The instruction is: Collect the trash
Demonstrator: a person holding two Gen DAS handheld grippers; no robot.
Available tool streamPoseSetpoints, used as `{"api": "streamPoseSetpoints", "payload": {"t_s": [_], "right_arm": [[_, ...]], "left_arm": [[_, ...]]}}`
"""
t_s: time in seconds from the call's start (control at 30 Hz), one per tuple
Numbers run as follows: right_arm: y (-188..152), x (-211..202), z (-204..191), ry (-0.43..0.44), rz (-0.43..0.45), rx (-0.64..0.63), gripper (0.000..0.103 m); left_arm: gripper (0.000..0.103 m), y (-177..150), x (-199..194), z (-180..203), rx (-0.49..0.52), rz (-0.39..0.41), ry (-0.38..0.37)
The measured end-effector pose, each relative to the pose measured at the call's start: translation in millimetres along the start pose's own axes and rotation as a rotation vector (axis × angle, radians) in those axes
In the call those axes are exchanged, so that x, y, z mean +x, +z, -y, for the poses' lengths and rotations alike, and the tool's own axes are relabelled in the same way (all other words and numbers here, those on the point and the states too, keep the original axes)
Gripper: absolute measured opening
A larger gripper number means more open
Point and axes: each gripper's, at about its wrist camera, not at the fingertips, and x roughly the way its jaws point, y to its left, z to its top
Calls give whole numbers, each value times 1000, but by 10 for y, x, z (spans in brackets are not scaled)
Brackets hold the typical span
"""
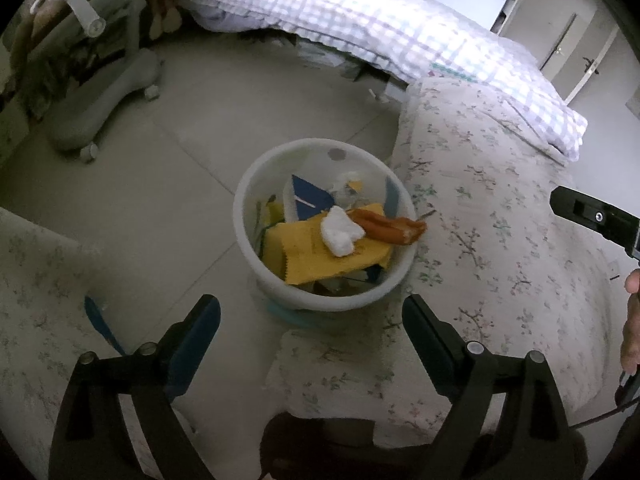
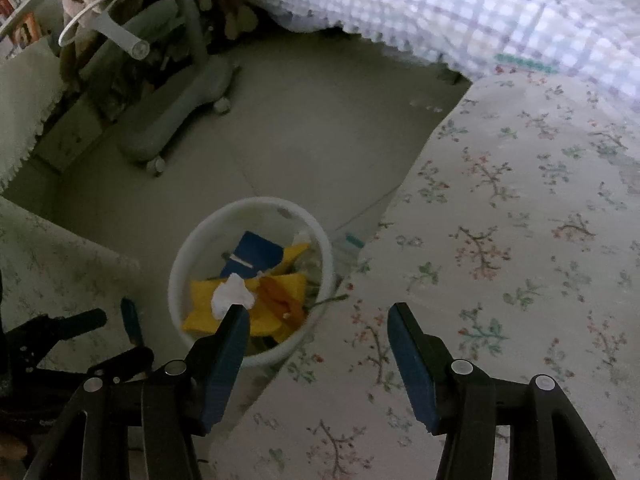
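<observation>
White bin [image 1: 324,280]: round plastic waste bin standing on the floor [image 1: 192,168], tucked against the hanging edge of the floral bedspread [image 1: 500,240].
Bin contents: a yellow wrapper [image 1: 320,252] lies on top, with a crumpled white tissue [image 1: 340,236] resting on it; an orange piece of trash [image 1: 388,226] lies just beside the tissue, its end over the rim; a dark blue packet [image 1: 310,200] sits deeper behind them.
Left claw [image 1: 312,320]: jaws spread wide, nothing between them; it hangs above the near side of the bin, pointing steeply down.
Right claw [image 2: 318,312]: jaws parted, nothing gripped; in its own view the left finger tip overlaps the tissue in the bin [image 2: 256,280], while the right finger is over the bedspread [image 2: 520,240].
Right claw in the left view: only a black part shows at the right edge, with part of the person's hand [image 1: 632,320] below it.
Bed: a checked quilt [image 1: 360,20] lies further back on the bed, above the floral cover.
Floor, far side: a grey wheeled chair base [image 1: 100,100] stands well apart from the bin.
Blue strip [image 1: 100,324]: a small blue item lies on the floral cloth to the left of the bin; what it is cannot be told.
</observation>
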Motion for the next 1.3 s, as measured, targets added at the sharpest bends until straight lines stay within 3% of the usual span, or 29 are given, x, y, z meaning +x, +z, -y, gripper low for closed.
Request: {"api": "streamPoseSetpoints", "payload": {"t_s": [0.27,0.83,1.1,1.3], "right_arm": [[-284,-411,43,-62,78,-29,67],[-1382,-962,305,-138,155,44,72],[-1680,-1001,335,-136,192,110,73],[-1742,-1072,251,-219,243,111,73]], "left_arm": [[94,-267,-241,275,-9,65,22],[94,-920,-493,681,-77,131,19],[94,-1043,-542,739,-81,174,93],[94,-1112,-634,788,-72,222,157]]}}
